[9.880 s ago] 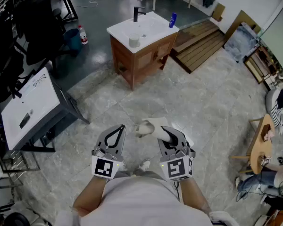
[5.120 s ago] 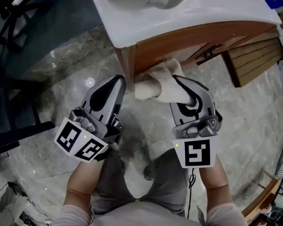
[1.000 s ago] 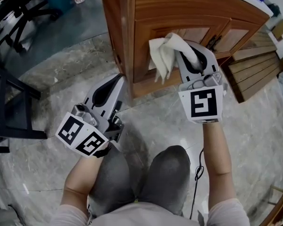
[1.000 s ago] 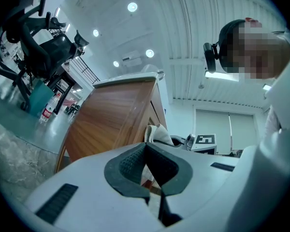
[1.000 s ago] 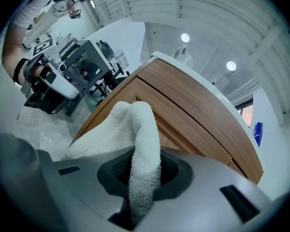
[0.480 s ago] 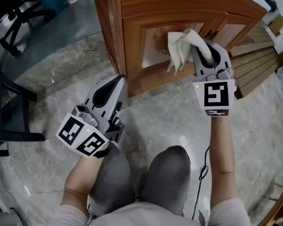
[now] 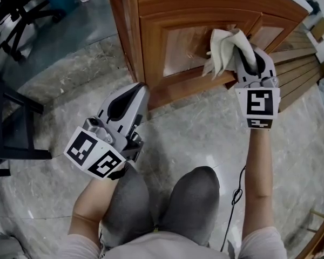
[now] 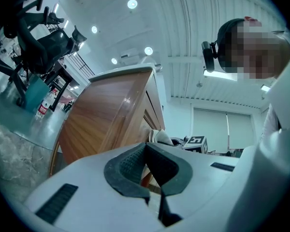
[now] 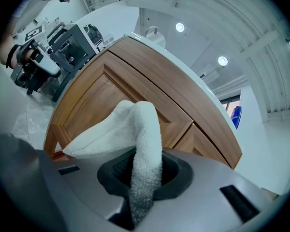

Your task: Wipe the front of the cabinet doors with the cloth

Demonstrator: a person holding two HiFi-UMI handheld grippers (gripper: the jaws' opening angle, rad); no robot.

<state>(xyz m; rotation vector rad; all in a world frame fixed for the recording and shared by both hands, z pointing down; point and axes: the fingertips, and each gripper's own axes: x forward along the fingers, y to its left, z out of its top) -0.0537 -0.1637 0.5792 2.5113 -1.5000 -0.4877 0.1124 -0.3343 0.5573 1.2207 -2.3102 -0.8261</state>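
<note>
Head view: the right claw [image 7: 247, 55] holds a white terry cloth [image 7: 222, 50] up to the right edge of the brown wooden cabinet door [image 7: 181, 45]. The left claw [image 7: 128, 99] hangs lower, to the left.

Left gripper view: its jaws meet, empty.

Right gripper view: the jaws clamp the cloth.

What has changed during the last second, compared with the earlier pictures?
The right gripper, still shut on the cloth, slid rightward across the cabinet door, from its left part to its right edge. The left gripper stayed low, shut and empty.
</note>
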